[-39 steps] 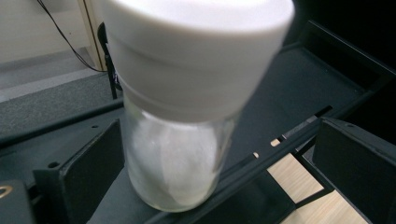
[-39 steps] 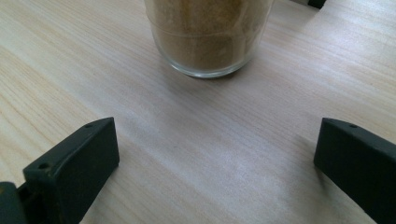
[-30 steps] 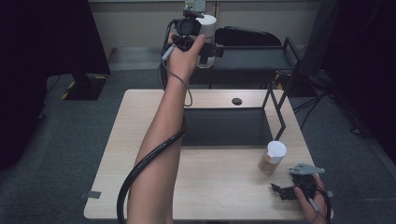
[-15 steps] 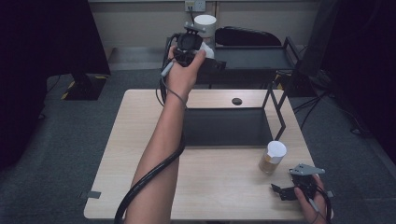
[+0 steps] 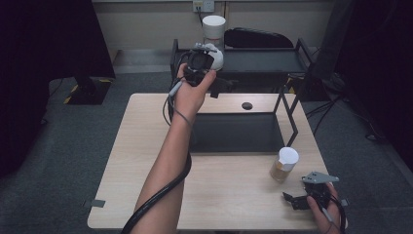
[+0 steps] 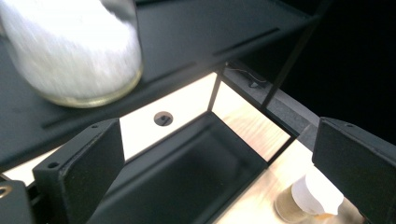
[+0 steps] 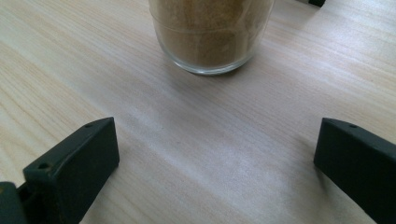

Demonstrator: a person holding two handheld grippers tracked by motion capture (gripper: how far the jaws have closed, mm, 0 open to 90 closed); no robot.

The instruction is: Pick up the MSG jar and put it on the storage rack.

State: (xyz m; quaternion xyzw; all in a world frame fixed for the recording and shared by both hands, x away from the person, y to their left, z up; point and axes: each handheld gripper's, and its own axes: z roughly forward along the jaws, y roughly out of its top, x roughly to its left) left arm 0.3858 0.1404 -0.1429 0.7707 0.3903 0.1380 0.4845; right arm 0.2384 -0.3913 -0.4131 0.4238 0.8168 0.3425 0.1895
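Left gripper (image 5: 200,63) lower, nearer shelf edge (image 5: 253,73)

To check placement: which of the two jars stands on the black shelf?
The jar of white powder, beside the left gripper. The brown-filled jar stands on the wooden table.

Pale wooden table (image 5: 146,146) on grey carpet (image 5: 73,146). Small round dark hole (image 5: 247,105) near far edge of tabletop. Black metal rack (image 5: 292,117) standing on far half, flat black base panel (image 5: 234,131). Long black bag (image 5: 258,38) on upper shelf. Wall socket (image 5: 204,6) behind.
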